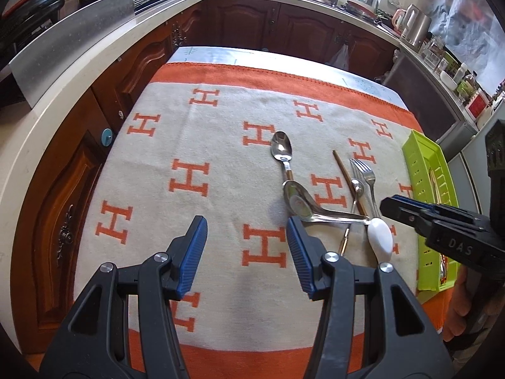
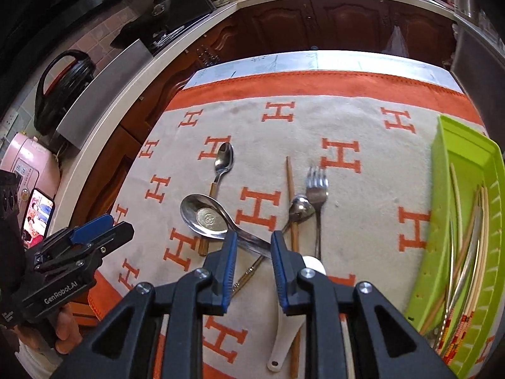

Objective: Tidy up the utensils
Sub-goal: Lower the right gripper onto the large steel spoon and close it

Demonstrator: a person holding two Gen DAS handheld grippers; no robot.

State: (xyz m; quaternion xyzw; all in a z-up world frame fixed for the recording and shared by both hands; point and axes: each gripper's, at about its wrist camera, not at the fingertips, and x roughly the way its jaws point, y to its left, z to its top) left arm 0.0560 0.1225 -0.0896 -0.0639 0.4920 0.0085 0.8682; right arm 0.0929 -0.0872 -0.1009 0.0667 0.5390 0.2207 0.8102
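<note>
Clearly the job is half done: several utensils lie on the beige cloth with orange H letters, and others already rest in the lime-green slotted plastic tray at its right edge.

Farthest left, the left gripper hangs over bare cloth with its blue pads standing moderately wide and nothing between them; it is best kept clear of the pile. Next to the right lies the small steel spoon with a brown handle, its handle tucked under the bowl of the broad steel soup spoon. That soup spoon's handle runs rightward and passes beneath the right gripper, whose jaws are narrowly parted and appear to straddle it; whether the pads touch I cannot tell.

This handle looks like the likely target. A sound grip would take it square across the pads, away from where it crosses the slim steel spoon with a gilt handle and the single brown wooden chopstick. Lifting straight up first should free the small spoon's handle without dragging it.

Further right lie the steel fork and the white ceramic spoon, partly hidden by the gripper. Then comes the tray, where long pieces already lie lengthwise.
</note>
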